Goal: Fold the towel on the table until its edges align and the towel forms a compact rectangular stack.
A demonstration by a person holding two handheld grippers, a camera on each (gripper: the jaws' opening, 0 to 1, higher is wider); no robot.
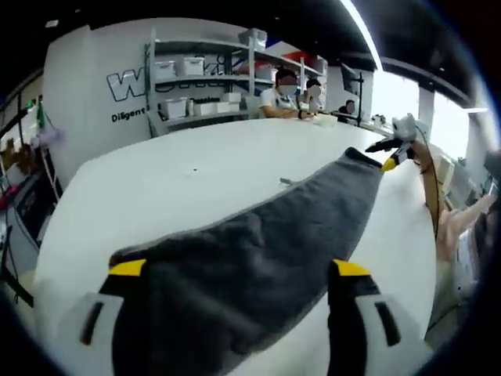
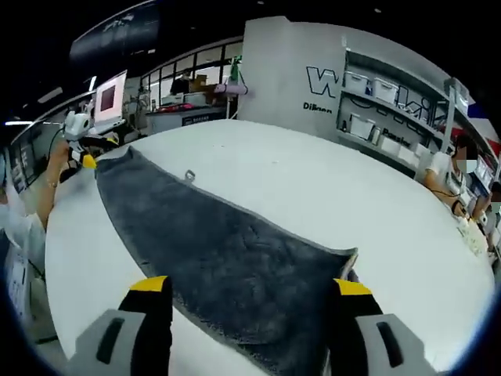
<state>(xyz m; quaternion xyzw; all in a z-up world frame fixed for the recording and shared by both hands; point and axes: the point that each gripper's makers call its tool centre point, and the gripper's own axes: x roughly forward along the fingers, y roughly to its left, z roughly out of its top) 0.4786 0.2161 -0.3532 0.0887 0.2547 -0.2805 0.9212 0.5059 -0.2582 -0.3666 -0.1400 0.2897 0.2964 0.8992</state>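
A dark grey towel (image 1: 297, 227) lies stretched long across the white round table (image 1: 180, 180). One end of it sits between the jaws of my left gripper (image 1: 235, 270), which stand wide apart, open. The far end reaches my right gripper (image 1: 394, 154), held by a hand at the table's right edge. In the right gripper view the towel (image 2: 203, 243) lies flat on the table (image 2: 329, 180), its near end between the wide, open jaws of my right gripper (image 2: 249, 286). My left gripper (image 2: 84, 155) sits at the far corner. A small hang loop (image 2: 189, 175) sticks out of the towel's long edge.
Shelves with white bins (image 1: 192, 86) stand behind the table, and people (image 1: 286, 98) sit at its far side. A monitor (image 2: 109, 98) stands past the table's left edge. The person's arm (image 1: 462, 223) is at the right edge. White tabletop lies bare beyond the towel.
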